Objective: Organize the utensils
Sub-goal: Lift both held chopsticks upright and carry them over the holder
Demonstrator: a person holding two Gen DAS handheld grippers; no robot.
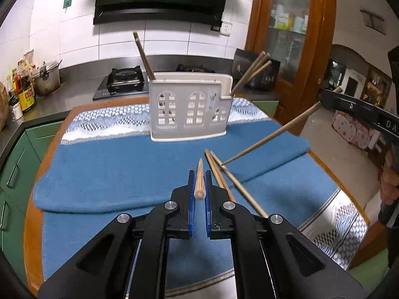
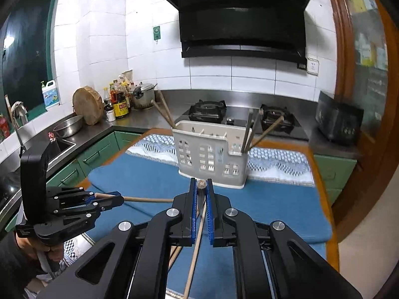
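Each claw grips one chopstick above the table.
Left claw (image 1: 199, 186) clamps a chopstick (image 1: 200, 183) end-on; right claw (image 2: 201, 194) pinches another chopstick (image 2: 197, 246), its tip cut off below.

Few texts can be read. The right gripper (image 1: 324, 101), seen from the left wrist camera, carries white letters "DA", cut by the frame edge. The green sign (image 2: 156, 33) on the wall tiles and the yellow label of the sauce bottle (image 2: 120, 104) are too small to read.
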